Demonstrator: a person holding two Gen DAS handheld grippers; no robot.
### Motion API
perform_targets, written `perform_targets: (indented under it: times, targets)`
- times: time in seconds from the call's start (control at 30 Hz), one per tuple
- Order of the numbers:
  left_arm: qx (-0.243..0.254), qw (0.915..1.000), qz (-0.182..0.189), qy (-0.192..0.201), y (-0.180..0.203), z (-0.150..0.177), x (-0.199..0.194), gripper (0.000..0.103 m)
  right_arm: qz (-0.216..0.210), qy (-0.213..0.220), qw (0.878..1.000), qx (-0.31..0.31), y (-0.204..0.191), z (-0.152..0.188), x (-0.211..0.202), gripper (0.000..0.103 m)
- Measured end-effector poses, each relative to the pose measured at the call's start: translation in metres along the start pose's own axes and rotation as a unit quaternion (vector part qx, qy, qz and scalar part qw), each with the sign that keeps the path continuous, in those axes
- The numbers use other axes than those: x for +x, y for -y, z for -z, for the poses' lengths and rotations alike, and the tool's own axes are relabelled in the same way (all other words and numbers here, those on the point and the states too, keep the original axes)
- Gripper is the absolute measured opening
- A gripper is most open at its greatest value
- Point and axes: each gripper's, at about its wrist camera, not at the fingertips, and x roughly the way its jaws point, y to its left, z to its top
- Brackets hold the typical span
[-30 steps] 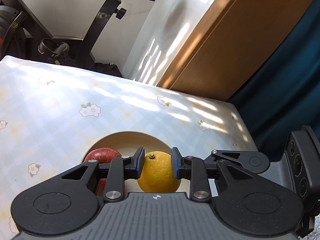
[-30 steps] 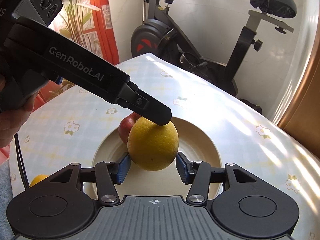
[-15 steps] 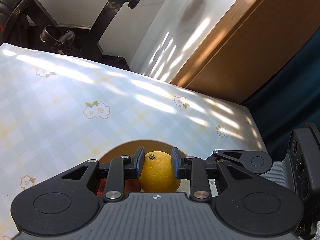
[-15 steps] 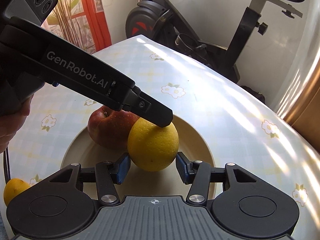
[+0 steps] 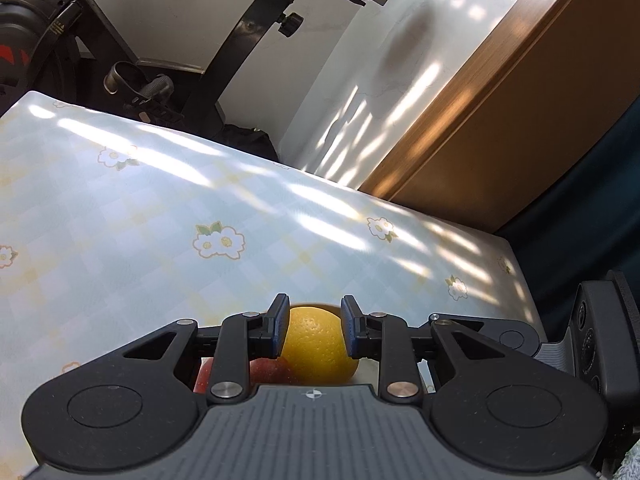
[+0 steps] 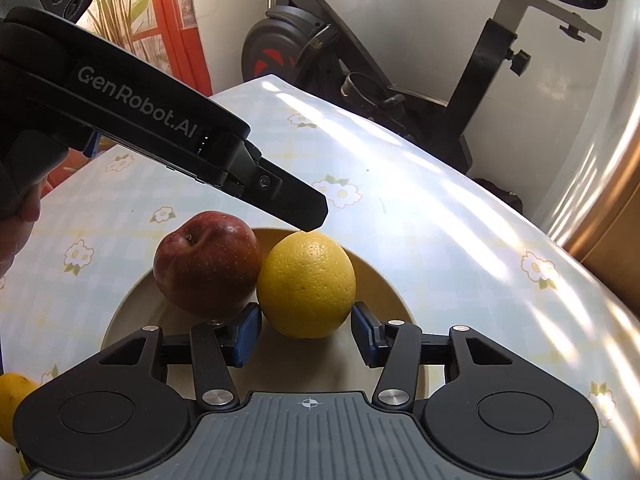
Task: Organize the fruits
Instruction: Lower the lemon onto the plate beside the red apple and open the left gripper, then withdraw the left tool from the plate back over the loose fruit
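Fruit sits on the plate (image 6: pixel 384 280) at the centre of my right view, on the flowered table (image 6: pixel 420 208). From big to small: the apple (image 6: pixel 206 262) lies left, touching the orange (image 6: pixel 306 286). My left claw (image 5: pixel 314 330) hangs over the orange, pads beside it; I cannot tell whether they clamp. I judge the orange is resting on the plate, so I should spread wide and lift straight up. My right claw (image 6: pixel 306 334) stands apart, holding nothing. Another orange (image 6: pixel 12 404) waits lower left.

Orange (image 6: pixel 306 286) and apple (image 6: pixel 206 262) touching in bowl (image 6: pixel 384 280) on table (image 6: pixel 440 208), apple left, exercise bike (image 6: pixel 360 60) behind
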Motion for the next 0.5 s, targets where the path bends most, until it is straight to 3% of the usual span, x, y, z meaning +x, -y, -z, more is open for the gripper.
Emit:
perform_targets:
  times: [0.5]
  targets:
    - [0.012, 0.9989, -0.037, 0.025, -0.002, 0.011, -0.036, 0.029, 0.036, 0.0, 0.999, -0.012, -0.022, 0.001, -0.023, 0.047]
